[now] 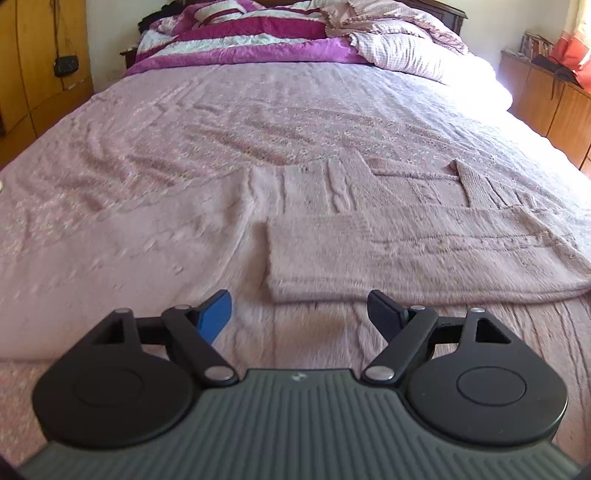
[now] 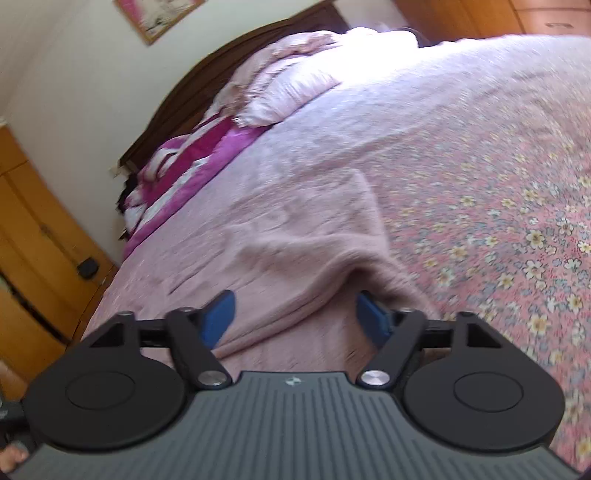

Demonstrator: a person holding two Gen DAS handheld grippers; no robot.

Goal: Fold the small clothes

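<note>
A fuzzy pink garment (image 1: 406,251) lies flat on the bed, with a folded layer on top and its near edge square. My left gripper (image 1: 299,314) hovers just in front of that near edge, open, with only bedding between its fingers. In the right wrist view the same pink garment (image 2: 288,236) spreads under and between the wide-set fingers of my right gripper (image 2: 295,314). A raised fold (image 2: 354,273) of it bulges just beyond the right fingertip (image 2: 373,317). The pads do not press on the cloth.
The bed has a pink floral sheet (image 2: 498,221). A magenta and white quilt (image 1: 258,33) and pale pillows (image 1: 406,55) are heaped at the headboard. Wooden wardrobes (image 1: 33,66) stand at the left, with a black purse (image 1: 65,66) hanging, and a low cabinet (image 1: 554,99) at the right.
</note>
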